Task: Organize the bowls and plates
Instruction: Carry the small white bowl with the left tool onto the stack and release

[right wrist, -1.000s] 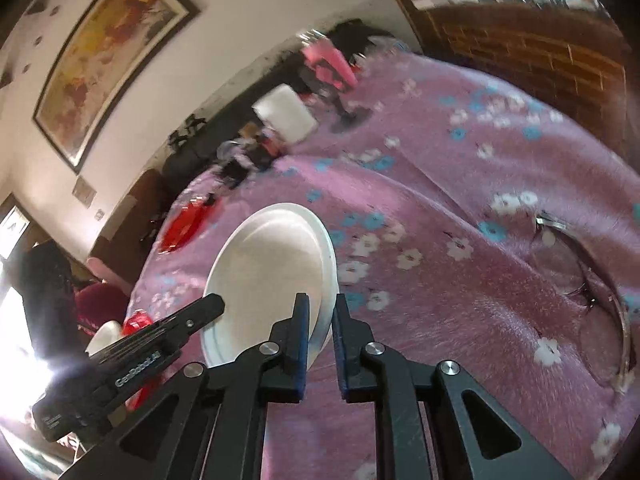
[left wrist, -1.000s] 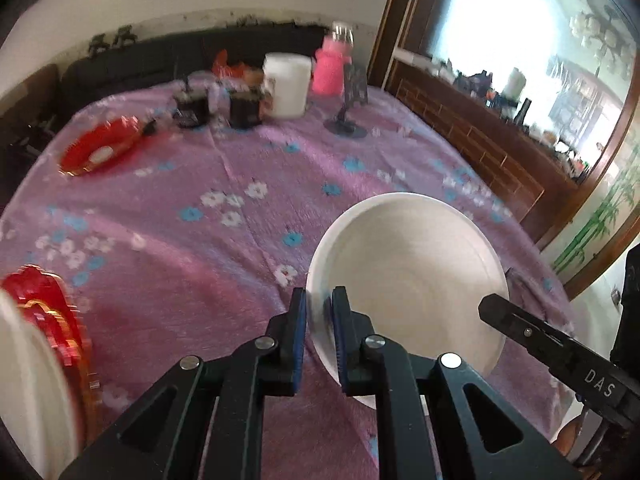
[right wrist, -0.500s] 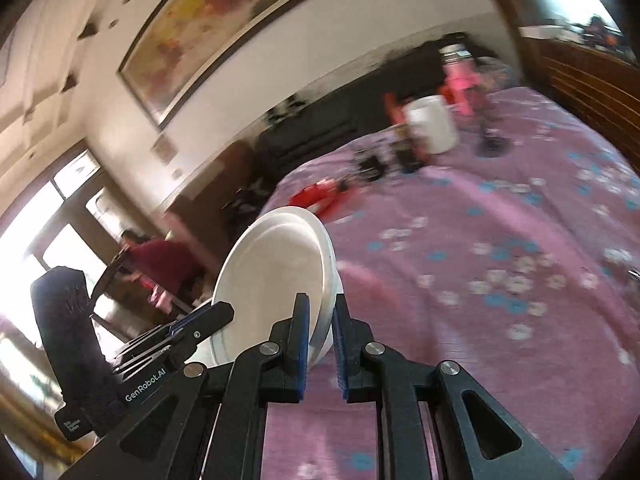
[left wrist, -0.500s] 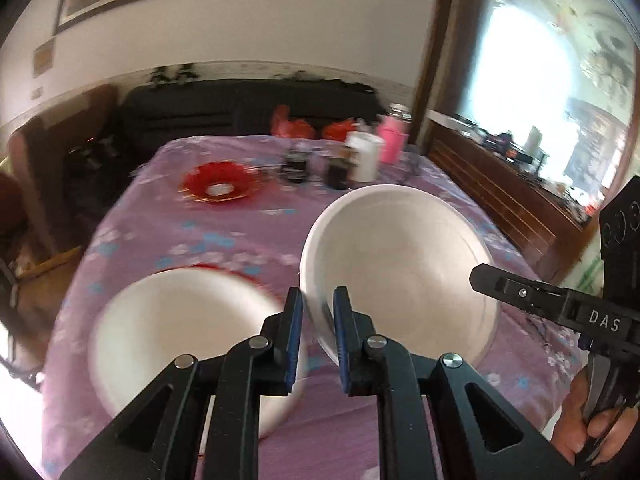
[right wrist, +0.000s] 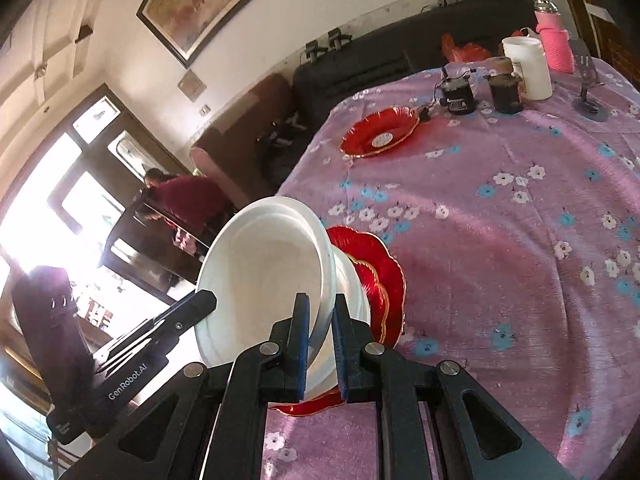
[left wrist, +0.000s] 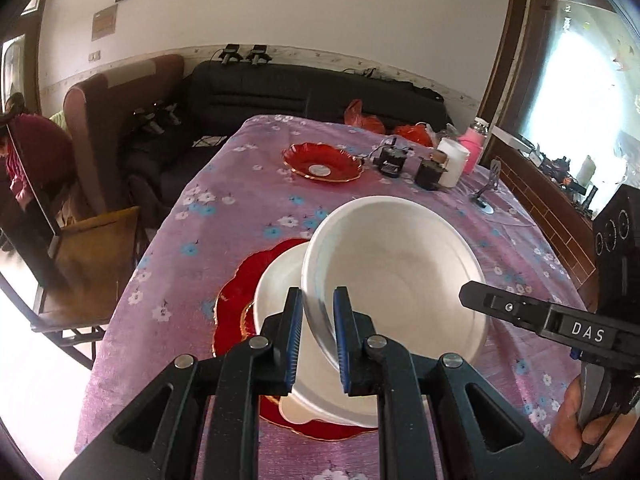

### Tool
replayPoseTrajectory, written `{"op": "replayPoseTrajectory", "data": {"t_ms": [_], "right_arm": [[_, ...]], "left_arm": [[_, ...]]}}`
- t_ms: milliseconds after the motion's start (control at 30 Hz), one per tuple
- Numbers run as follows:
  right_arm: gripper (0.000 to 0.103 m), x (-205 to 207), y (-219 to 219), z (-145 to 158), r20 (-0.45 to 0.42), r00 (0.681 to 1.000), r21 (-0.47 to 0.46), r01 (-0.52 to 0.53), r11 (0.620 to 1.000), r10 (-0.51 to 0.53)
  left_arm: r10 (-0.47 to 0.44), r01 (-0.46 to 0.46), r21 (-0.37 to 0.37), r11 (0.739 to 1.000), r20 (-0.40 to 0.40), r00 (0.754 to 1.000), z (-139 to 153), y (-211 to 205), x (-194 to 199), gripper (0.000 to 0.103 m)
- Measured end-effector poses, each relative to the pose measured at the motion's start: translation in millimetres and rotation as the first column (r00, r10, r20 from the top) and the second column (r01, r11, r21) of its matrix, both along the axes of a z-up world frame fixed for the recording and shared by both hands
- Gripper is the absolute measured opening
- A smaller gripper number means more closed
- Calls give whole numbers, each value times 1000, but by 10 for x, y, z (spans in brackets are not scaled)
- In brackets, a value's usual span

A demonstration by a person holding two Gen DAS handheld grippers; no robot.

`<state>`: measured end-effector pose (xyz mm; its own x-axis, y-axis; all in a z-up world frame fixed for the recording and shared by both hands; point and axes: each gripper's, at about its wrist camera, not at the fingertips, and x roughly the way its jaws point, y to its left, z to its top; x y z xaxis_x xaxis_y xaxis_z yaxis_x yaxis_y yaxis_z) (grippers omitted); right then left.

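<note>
white bowl (left wrist: pixel 400 280), red gold-rimmed plates (left wrist: pixel 236 304), purple tablecloth (left wrist: pixel 224 248) with white and blue flowers, pink bottle (right wrist: pixel 554 40).

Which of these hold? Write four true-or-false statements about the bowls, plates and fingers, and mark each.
1. Both grippers, left gripper and right gripper, pinch the held white bowl at its rim. True.
2. That bowl lies flat on the tablecloth. False: it is tilted over a second white bowl on the near red plates.
3. A far red plate lies alone. True.
4. The tablecloth is plain green. False: it is purple with flowers.
</note>
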<state>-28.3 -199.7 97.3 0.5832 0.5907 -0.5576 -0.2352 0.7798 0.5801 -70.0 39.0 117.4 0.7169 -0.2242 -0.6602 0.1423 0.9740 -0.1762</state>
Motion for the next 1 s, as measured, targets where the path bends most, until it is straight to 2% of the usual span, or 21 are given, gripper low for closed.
{"op": "replayPoseTrajectory", "data": {"t_ms": [200,600,667,767,833,867,900,933,1000], "right_arm": [[13,49,113,-42,-14,1000,-43,-8,999,8],[13,57,314,-26,19,1000,-162,-3,987,6],[14,54,327,-18,25,1000,-180,-4,984,9],[23,11,318,26,54,999,-190,12,982,-2],[39,-61,289,90,97,995,-224,52,973,-31],[52,-97,265,125,117,992,-228,67,971,-40],[56,-136,222,155,133,990,-214,78,974,-50],[56,-174,180,178,142,988,-196,82,977,-55],[56,-247,118,221,148,987,-170,87,982,-62]], "left_arm": [[18,-18,-4,1000,-8,1000,-84,75,24,14],[34,-34,-10,999,2,999,-74,166,9,14],[39,-39,-8,999,5,999,-64,176,-5,16],[49,-49,-15,999,24,999,-25,203,-65,17],[54,-53,-15,998,42,998,9,213,-123,18],[57,-56,-14,998,51,997,19,219,-158,23],[63,-63,-7,998,66,996,34,215,-213,26],[64,-64,-2,998,76,995,41,207,-252,31],[70,-71,3,997,105,992,59,188,-363,34]]}}
